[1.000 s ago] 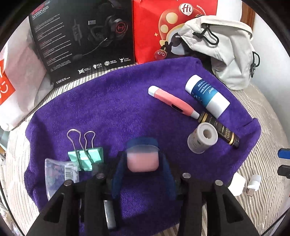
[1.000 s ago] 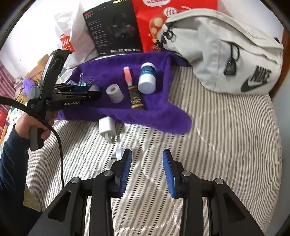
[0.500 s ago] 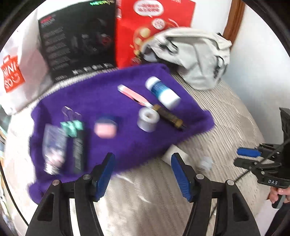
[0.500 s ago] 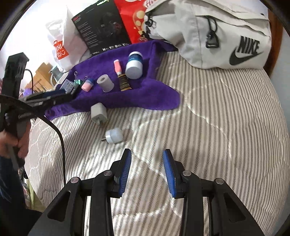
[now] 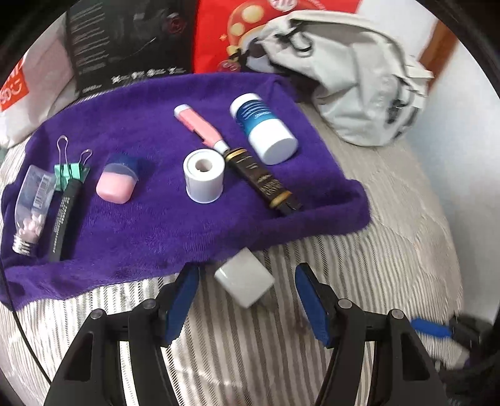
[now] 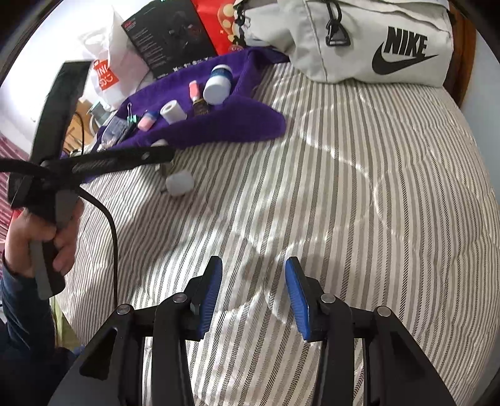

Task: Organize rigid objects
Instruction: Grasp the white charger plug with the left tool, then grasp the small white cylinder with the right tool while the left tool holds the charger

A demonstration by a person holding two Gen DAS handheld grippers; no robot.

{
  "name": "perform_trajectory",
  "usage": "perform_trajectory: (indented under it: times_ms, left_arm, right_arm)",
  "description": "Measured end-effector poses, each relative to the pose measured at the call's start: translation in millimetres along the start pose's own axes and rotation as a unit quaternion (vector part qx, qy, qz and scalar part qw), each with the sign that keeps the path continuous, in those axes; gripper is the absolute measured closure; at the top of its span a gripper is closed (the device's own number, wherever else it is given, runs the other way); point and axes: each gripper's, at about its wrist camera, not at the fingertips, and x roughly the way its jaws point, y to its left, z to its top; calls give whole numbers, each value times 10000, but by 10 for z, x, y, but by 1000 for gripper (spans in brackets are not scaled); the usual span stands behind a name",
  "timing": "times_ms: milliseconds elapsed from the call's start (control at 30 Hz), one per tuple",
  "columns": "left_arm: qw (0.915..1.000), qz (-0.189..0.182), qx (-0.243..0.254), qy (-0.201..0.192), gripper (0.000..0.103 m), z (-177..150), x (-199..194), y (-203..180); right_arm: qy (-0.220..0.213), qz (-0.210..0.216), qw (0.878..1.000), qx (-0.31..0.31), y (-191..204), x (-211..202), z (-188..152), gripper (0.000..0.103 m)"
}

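Bed [image 6: 359, 187] with grey/white striped quilted cover fills both views, light patches across it. White wall [image 5: 462, 103] behind, brown wooden trim [image 5: 434, 40] at the corner. Grey Nike bag [image 6: 359, 40], red bag [image 5: 250, 28], black headset box [image 5: 125, 40] and white shopping bag [image 6: 115, 68] stand along the wall.

A fuzzy, matt purple towel [image 5: 162, 203] lies on a striped woven bedspread [image 6: 343, 187]. On the towel: a smooth, glossy white plastic roll [image 5: 204, 176], a glossy white-capped bottle [image 5: 264, 128], a pink plastic pen [image 5: 200, 128], a satin pink case [image 5: 116, 184], a clear plastic vial [image 5: 29, 203] with a ribbed metal cap, a green clip [image 5: 70, 171] with shiny wire handles, and a black tube [image 5: 265, 181] with gilt print. A smooth white plastic charger [image 5: 243, 281] sits on the bedspread. Behind are a matt grey fabric bag [image 6: 359, 40] and a printed cardboard box [image 5: 125, 40].
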Motion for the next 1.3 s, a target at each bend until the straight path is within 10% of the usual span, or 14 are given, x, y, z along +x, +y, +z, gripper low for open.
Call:
perform_trajectory:
  times_ms: [333, 1300]
  left_arm:
    - [9991, 370, 63, -216, 68, -96, -36, 101]
    - [9958, -261, 811, -333, 68, -594, -448, 773]
  right_arm:
    - [15, 136, 9998, -172, 159, 99, -18, 52]
    - [52, 184, 9985, -519, 728, 303, 221, 52]
